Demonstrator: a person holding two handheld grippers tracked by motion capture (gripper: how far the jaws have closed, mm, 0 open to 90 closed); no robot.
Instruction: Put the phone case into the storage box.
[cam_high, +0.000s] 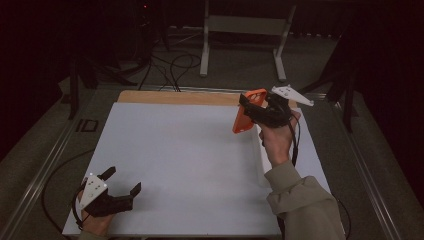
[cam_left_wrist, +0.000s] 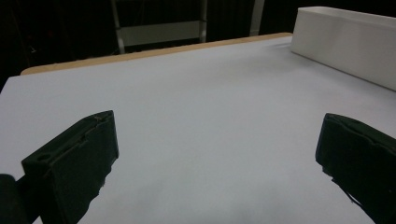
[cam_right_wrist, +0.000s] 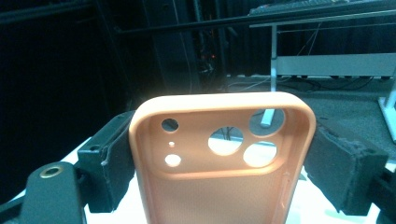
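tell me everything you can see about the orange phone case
The phone case is an empty orange shell, matte and rubbery-looking, with rounded corners and a raised rim. Its camera end has three large round holes and smaller ones; a slim side slot shows on one edge. The right gripper clamps it across its long sides, jaws shut on it, held above the far right of the white table, camera end up and tilted. Its hollow inner side faces the right gripper's camera. Nothing else touches it.

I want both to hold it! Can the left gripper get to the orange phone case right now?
Probably yes. The left gripper is open and holds nothing, and the white table between it and the orange phone case is bare. The right gripper holds the case in the air.
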